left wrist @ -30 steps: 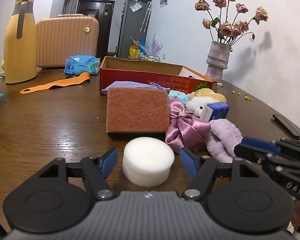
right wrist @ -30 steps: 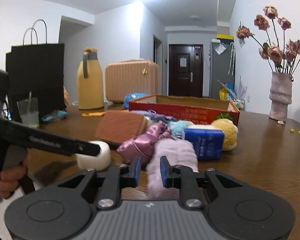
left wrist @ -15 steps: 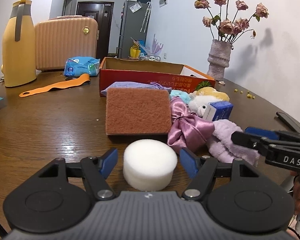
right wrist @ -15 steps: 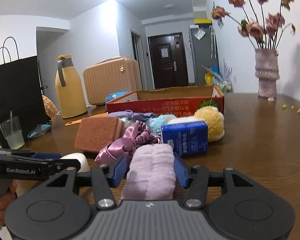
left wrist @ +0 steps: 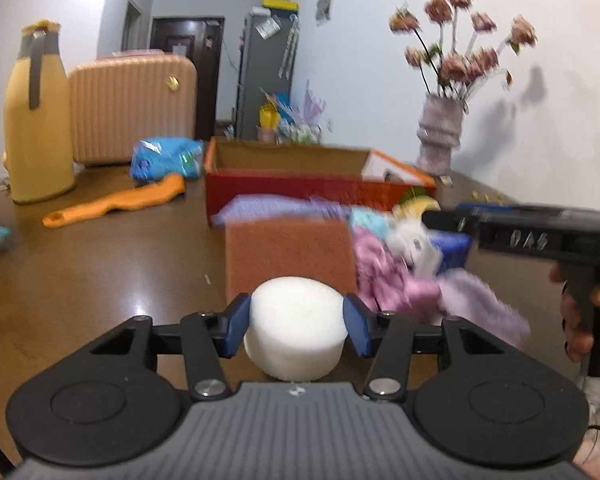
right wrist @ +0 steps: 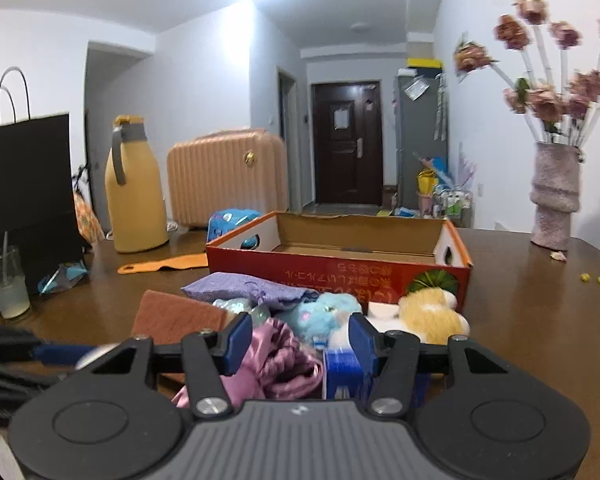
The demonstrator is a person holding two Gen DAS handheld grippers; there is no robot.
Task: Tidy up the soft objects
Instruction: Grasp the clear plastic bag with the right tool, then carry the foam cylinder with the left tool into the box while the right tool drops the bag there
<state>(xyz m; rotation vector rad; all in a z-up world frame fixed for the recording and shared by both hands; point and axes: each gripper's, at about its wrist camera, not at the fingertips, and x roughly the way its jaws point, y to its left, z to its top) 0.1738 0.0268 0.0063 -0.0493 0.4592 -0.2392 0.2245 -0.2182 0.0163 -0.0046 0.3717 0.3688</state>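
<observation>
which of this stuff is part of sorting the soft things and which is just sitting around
Part of the job:
- white foam puck, held in the left tongs
- brown scouring pad
- pink satin scrunchie
- yellow plush toy
- purple cloth
- red cardboard box

Just lying about:
- yellow jug
- peach suitcase
- vase of flowers
- orange strap
- black paper bag

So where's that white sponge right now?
In the left wrist view, the white sponge sits low and central, pinched in the left gripper, just in front of the brown pad.
</observation>
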